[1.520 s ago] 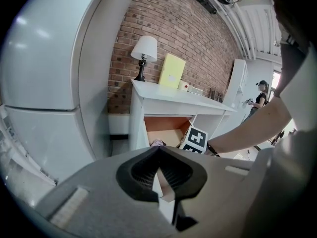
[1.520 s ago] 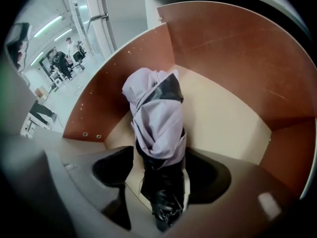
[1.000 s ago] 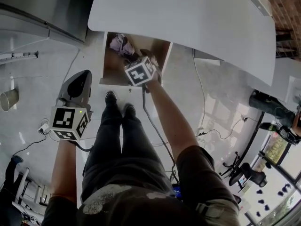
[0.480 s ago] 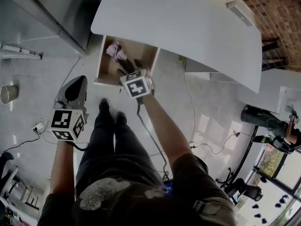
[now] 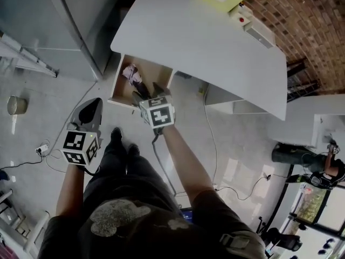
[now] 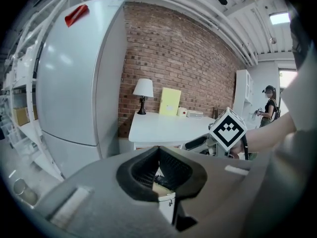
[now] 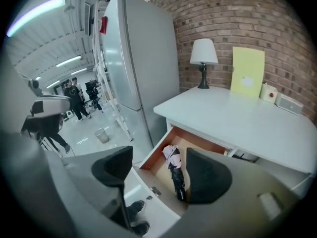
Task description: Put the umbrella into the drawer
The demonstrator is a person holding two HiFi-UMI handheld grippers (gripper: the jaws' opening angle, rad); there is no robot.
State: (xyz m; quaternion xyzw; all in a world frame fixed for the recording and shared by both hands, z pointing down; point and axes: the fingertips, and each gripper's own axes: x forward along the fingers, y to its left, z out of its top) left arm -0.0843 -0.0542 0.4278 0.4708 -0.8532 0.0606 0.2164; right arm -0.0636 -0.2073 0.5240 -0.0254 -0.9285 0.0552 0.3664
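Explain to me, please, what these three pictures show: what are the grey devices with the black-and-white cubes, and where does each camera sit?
A person stands and holds one tool in each hand. Each tool ends in two jaws, and the marker cube is part of it. One picture comes from a camera on the person's head, looking down. The other two come from cameras on the tools. The left gripper has its jaws together. The right gripper has its jaws apart, holds nothing, and points at the open drawer of a white desk. The folded umbrella lies inside the drawer. A lamp stands on the desk.
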